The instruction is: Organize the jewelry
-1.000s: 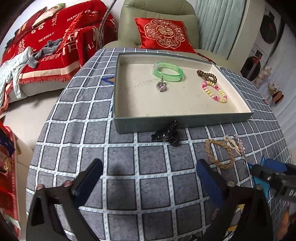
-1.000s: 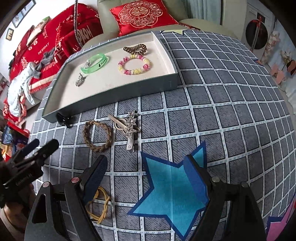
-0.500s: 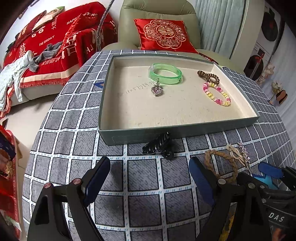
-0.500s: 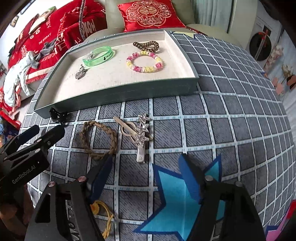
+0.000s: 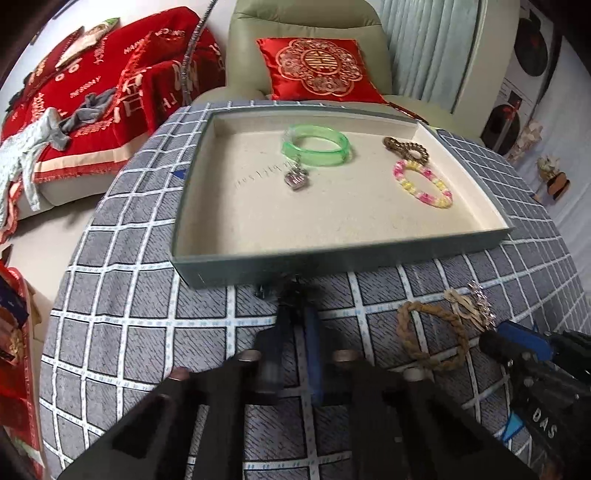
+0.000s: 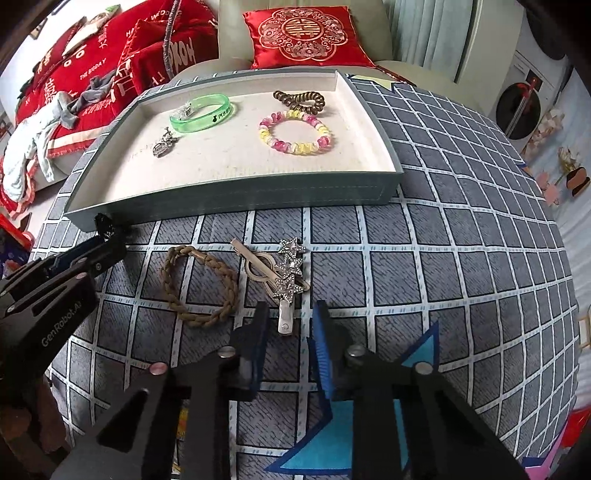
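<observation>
Left gripper (image 5: 295,314) just clamped shut on black hair claw (image 5: 291,293), hard against tray's near wall (image 5: 369,254), likely for lifting in. Right gripper (image 6: 290,325) just narrowed around star hair clip (image 6: 286,284), pads not visibly pressing. Braided bracelet (image 6: 199,282) lay beside clip on tablecloth (image 6: 443,258), near tray's front edge.

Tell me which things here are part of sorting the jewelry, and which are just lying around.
Part of the job:
tray
green bangle
beaded bracelet
braided bracelet
star hair clip
black clip, pinched by the left gripper

Just lying about:
red cushion
red blanket
grey clothes
</observation>
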Motion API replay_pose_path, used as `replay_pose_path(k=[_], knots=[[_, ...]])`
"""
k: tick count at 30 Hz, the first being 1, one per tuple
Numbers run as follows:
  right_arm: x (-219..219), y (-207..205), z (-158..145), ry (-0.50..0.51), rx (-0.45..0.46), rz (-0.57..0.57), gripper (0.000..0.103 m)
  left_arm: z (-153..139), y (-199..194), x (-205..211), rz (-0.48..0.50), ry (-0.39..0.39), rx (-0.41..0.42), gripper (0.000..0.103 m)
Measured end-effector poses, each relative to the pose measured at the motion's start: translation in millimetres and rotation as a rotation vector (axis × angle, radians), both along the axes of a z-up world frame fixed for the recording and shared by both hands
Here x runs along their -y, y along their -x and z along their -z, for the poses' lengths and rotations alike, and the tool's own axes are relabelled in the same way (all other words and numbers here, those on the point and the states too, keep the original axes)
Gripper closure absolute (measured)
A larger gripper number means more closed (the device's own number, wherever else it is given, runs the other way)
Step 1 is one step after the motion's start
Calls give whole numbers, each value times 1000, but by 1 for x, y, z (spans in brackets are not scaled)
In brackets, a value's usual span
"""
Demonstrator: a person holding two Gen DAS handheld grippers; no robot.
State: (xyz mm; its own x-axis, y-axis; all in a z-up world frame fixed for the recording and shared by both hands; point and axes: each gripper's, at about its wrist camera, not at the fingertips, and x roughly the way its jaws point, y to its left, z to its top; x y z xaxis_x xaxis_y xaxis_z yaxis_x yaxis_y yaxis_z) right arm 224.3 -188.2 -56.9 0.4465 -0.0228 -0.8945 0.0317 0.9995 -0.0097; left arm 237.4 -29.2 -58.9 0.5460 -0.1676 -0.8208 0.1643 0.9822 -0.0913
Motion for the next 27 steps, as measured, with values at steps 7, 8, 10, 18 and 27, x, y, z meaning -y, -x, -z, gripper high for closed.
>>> replay_pose_path(k=[7,8,10,18,27], knots=[[13,11,-2,-83,12,25,92,-8,12,-5,55,43,10,83],[16,13,-4,-99,18,24,92,-10,15,-7,67,51,16,83],[20,17,-7,-121,24,25,92,-15,19,-8,85,67,26,83],[28,28,-26,-177,54,19,92,-32,28,-22,104,125,29,83],[31,34,-29,-210,36,7,91,-25,26,-32,31,71,17,83]])
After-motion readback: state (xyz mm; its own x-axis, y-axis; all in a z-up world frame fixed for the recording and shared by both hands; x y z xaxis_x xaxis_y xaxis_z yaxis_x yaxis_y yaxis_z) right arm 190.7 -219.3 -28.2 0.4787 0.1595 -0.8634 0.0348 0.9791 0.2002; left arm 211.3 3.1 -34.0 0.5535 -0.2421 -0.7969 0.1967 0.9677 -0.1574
